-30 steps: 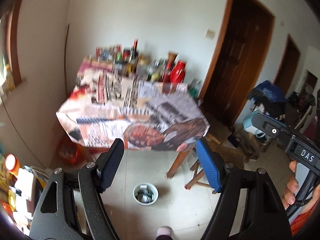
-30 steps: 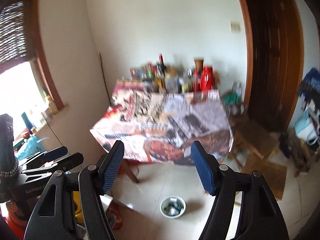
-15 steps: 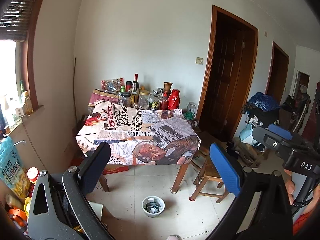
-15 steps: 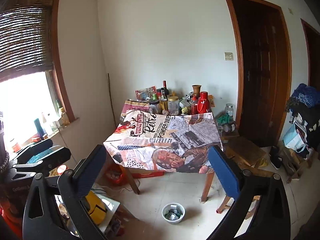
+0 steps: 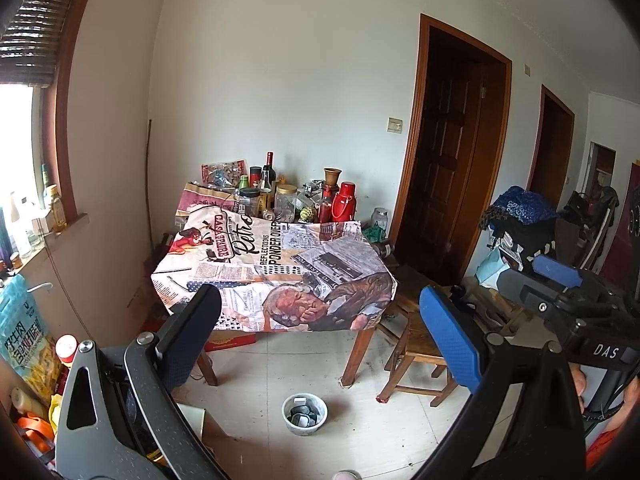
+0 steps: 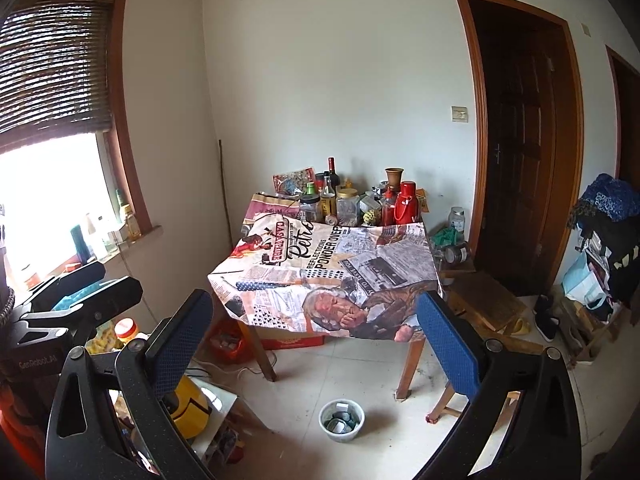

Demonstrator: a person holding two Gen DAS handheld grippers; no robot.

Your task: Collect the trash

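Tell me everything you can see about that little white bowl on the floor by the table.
The small round white bowl sits upright on the pale tiled floor, just in front of the cloth-covered wooden table, near its front leg. It looks like plastic or ceramic and holds a heap of small dark and pale bits, too small to identify. Nothing else touches it.

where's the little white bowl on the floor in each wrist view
Left wrist: the white bowl sits low, just left of centre, on the tiled floor in front of the table, between the open left claw's fingers.
Right wrist: the white bowl sits low, just right of centre, on the floor between the open right claw's fingers.
Shared landmark: the red flask at the back of the newspaper-print tablecloth.
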